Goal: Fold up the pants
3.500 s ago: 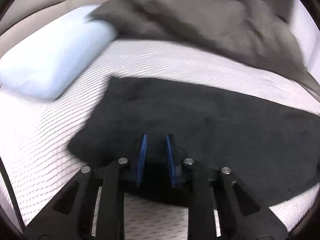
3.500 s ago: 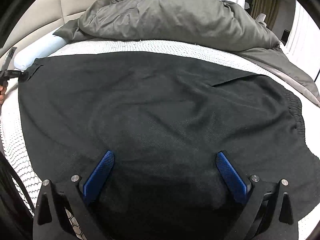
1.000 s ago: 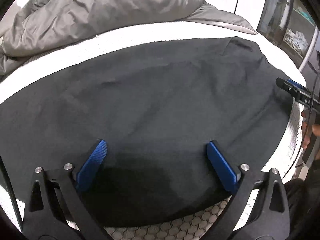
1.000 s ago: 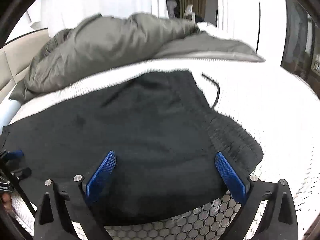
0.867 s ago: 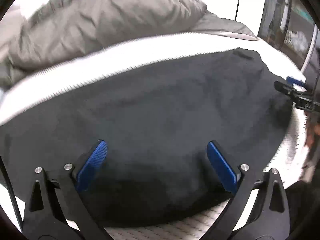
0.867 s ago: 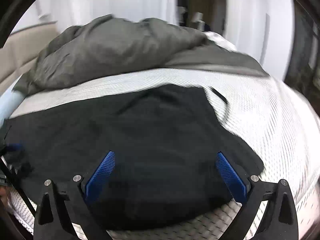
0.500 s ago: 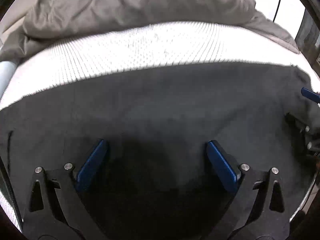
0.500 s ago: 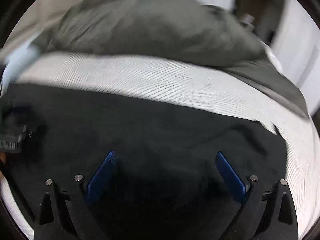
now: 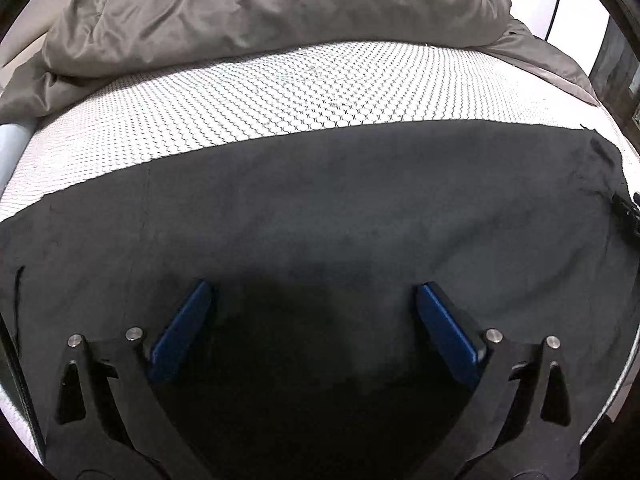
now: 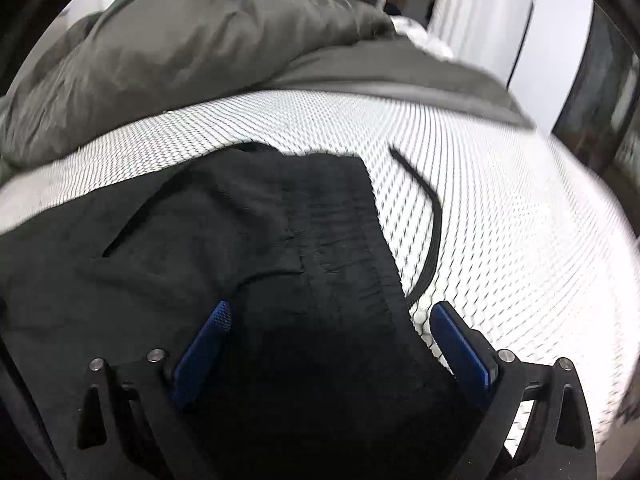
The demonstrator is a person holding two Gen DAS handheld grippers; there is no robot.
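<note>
Grey duvet (image 9: pixel 260 12) heaped behind pants (image 9: pixel 320 208).

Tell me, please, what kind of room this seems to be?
Most likely a bedroom. The black pants lie spread on a mattress with a white honeycomb cover, a rumpled grey duvet is pushed to its far side, and pale curtains hang behind.

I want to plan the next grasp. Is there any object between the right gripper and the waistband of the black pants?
Nothing visible is. The right gripper is open directly over the waistband of the pants, with no object between them. The loose drawstring lies beside it on the mattress.
</note>
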